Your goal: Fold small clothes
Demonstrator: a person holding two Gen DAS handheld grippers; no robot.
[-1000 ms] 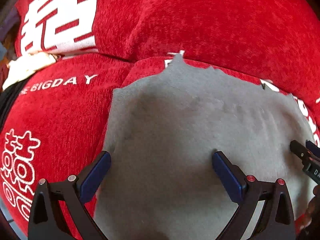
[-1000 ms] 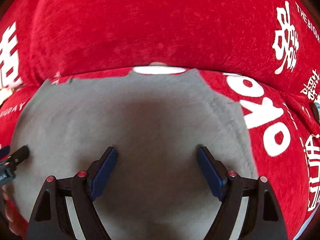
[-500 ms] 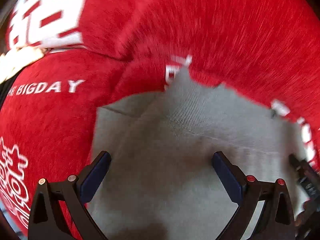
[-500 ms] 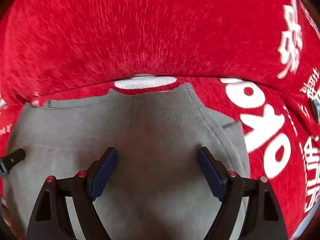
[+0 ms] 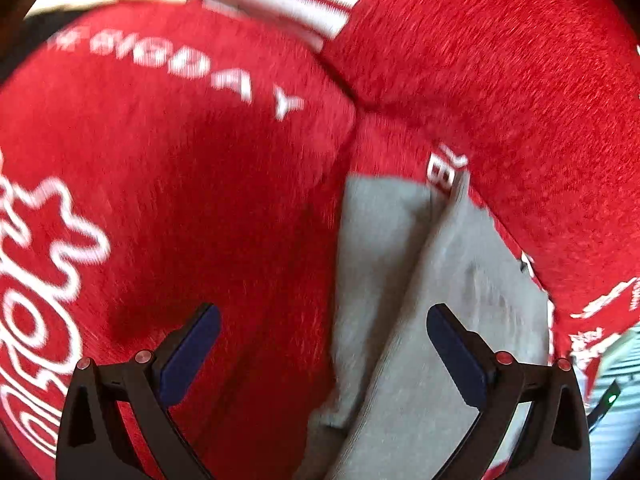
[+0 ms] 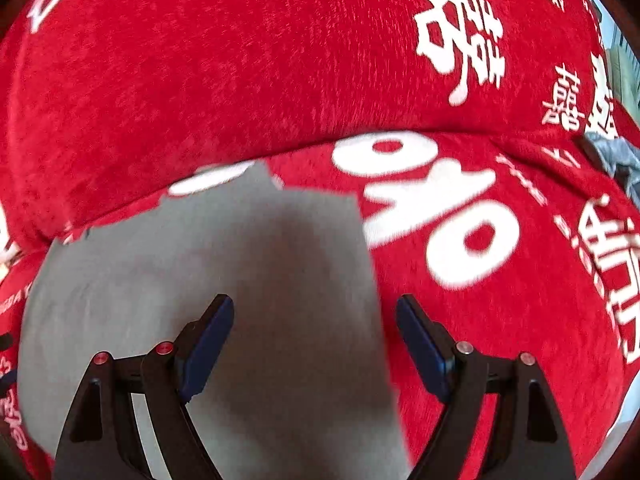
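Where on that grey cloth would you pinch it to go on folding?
Probably the grey cloth's straight right edge, coming in from the right over the red blanket. That edge lies flat and exposed between the open right gripper's fingers; elsewhere it is already doubled over.

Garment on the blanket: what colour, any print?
Plain grey garment, no print visible; clearest in the right wrist view, lying on the red blanket with white lettering.

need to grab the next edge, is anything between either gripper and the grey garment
Nothing visible is. The grey garment lies bare on the red blanket, right under the open right gripper and beside the open left gripper.
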